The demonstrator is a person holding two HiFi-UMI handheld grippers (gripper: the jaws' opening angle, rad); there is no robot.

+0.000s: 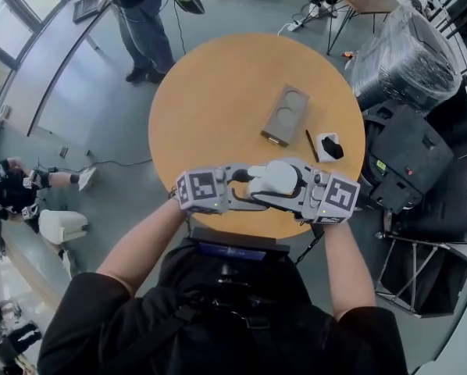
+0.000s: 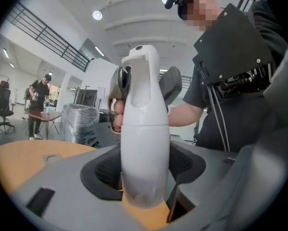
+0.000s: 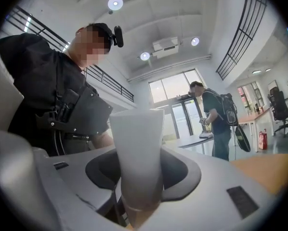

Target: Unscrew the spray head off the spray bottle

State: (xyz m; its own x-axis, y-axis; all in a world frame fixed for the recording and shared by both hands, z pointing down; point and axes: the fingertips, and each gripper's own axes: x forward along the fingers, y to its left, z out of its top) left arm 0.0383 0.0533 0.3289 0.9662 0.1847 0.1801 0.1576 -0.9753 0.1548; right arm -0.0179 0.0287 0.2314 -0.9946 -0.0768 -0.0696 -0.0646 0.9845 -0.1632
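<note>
A white spray bottle point(image 1: 271, 178) lies level between my two grippers, just above the near edge of the round wooden table point(image 1: 218, 92). My left gripper point(image 1: 245, 187) is shut on the bottle's body point(image 2: 145, 148), which stands between its jaws in the left gripper view, base nearest the camera. The spray head point(image 2: 140, 76) is at the far end, with the right gripper's dark fingers point(image 2: 172, 83) on either side of it. My right gripper point(image 1: 297, 187) holds that end: in the right gripper view a white tapered piece point(image 3: 137, 148) sits clamped between its jaws.
On the table beyond the grippers lie a grey rectangular holder point(image 1: 286, 114), a thin dark stick point(image 1: 312, 145) and a small white-and-black object point(image 1: 328, 147). Black cases point(image 1: 409, 162) and a wrapped bundle point(image 1: 405, 53) stand right of the table. A person point(image 1: 144, 22) stands beyond it.
</note>
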